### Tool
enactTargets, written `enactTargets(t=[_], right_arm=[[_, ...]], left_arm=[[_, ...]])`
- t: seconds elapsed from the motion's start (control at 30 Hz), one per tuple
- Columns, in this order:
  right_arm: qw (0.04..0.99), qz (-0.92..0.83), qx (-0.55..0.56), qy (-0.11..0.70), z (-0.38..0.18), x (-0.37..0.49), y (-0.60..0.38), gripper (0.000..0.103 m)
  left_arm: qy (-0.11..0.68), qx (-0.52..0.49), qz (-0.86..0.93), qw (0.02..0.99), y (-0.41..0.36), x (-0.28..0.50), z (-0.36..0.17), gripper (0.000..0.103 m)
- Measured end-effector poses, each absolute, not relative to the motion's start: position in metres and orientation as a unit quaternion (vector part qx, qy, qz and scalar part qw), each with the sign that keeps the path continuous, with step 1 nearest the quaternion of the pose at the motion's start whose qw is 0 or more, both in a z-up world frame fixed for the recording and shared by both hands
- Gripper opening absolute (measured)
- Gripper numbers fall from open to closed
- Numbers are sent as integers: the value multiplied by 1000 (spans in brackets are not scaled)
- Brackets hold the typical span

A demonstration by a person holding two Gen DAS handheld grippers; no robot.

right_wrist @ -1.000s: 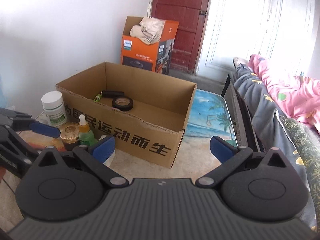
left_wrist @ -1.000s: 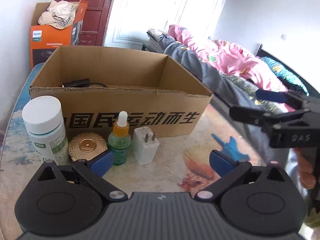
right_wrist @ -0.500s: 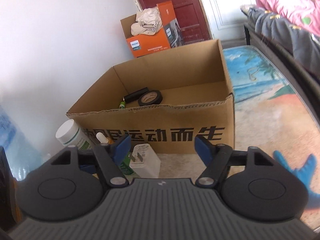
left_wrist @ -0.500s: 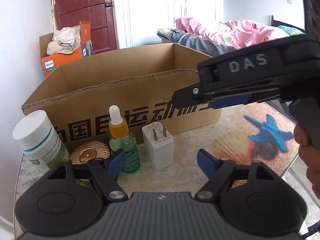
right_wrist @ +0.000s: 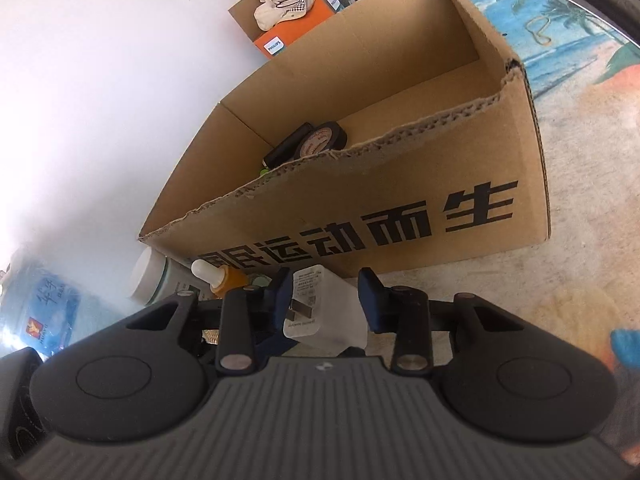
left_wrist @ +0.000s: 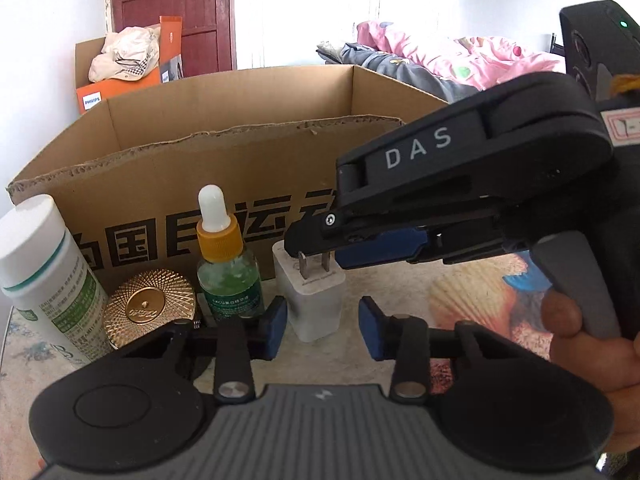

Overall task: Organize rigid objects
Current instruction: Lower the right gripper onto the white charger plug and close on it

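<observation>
A white charger [left_wrist: 316, 308] stands prongs-up on the table in front of the open cardboard box [left_wrist: 200, 184]. My left gripper [left_wrist: 322, 330] is closing, its tips on either side of the charger's base without touching it. My right gripper [left_wrist: 310, 242] reaches in from the right over the prongs. In the right wrist view the charger [right_wrist: 324, 312] fills the gap of the closing right gripper [right_wrist: 325, 296], and both pads lie against its sides. A green dropper bottle [left_wrist: 228, 276], a gold lid [left_wrist: 148, 308] and a white bottle [left_wrist: 40, 272] stand to the left.
The cardboard box [right_wrist: 400, 200] holds a roll of black tape [right_wrist: 324, 140] and a black stick [right_wrist: 288, 148]. An orange carton [left_wrist: 120, 84] with a cloth on it stands behind, and a bed [left_wrist: 460, 60] lies to the right. A hand [left_wrist: 592, 344] holds the right gripper.
Both grippers narrowed from wide open. The right gripper swung in from the right, rolled, and came down around the charger. The left gripper moved closer to the charger.
</observation>
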State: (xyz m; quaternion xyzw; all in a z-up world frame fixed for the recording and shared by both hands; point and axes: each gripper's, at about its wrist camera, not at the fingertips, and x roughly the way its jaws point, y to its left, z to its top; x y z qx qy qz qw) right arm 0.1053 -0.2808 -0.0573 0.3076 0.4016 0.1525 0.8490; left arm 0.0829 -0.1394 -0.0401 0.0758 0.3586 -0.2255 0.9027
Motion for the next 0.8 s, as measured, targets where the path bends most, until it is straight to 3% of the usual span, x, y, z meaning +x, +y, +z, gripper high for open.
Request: enactTargets(t=[0.8], right_arm=[[840, 95, 362, 393, -55, 47, -315, 31]], left_arm=[[366, 126, -296, 873, -173, 52, -38, 36]])
